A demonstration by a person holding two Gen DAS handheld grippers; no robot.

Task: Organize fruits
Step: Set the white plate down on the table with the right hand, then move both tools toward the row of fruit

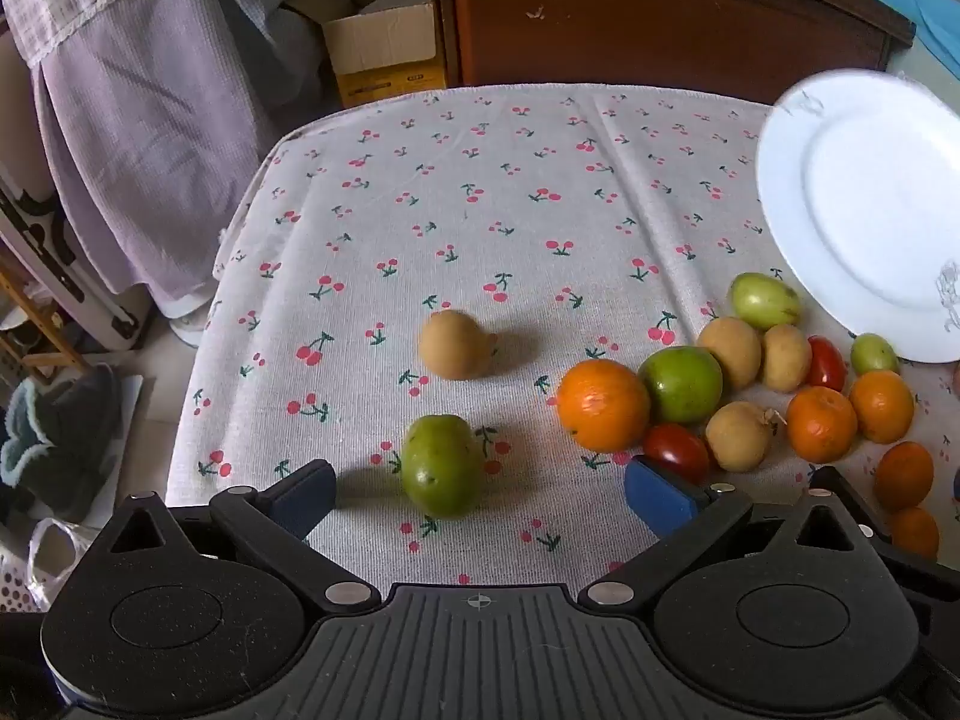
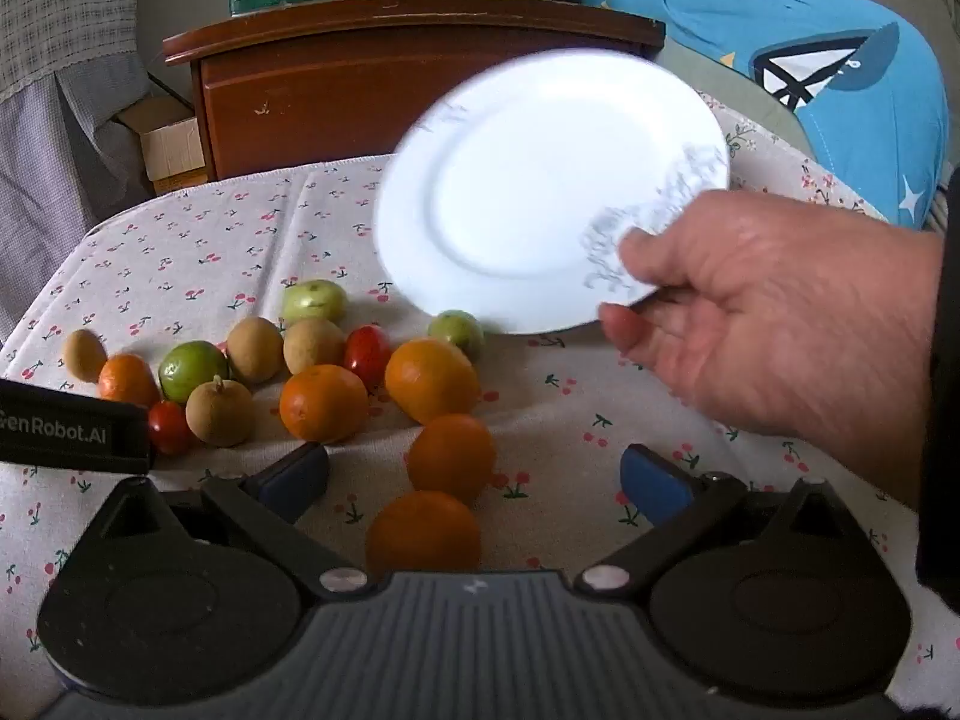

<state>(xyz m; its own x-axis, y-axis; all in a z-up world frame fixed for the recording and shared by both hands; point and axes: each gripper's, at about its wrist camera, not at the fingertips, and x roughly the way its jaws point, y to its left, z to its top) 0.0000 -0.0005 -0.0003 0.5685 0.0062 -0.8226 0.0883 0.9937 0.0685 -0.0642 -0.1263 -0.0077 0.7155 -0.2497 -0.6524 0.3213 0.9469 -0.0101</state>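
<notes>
Fruit lies loose on a cherry-print tablecloth. In the left wrist view a green fruit sits between the spread fingers of my open left gripper, untouched, with a brown fruit beyond it. To the right is a cluster of oranges, green fruits, brown fruits and red tomatoes. In the right wrist view my right gripper is open, with two oranges between its fingers, not gripped. A bare hand holds a tilted white plate above the table.
A brown wooden cabinet stands behind the table, with a cardboard box and a purple cloth to its left. A blue cushion lies at the back right. The left gripper's body shows at the left edge of the right wrist view.
</notes>
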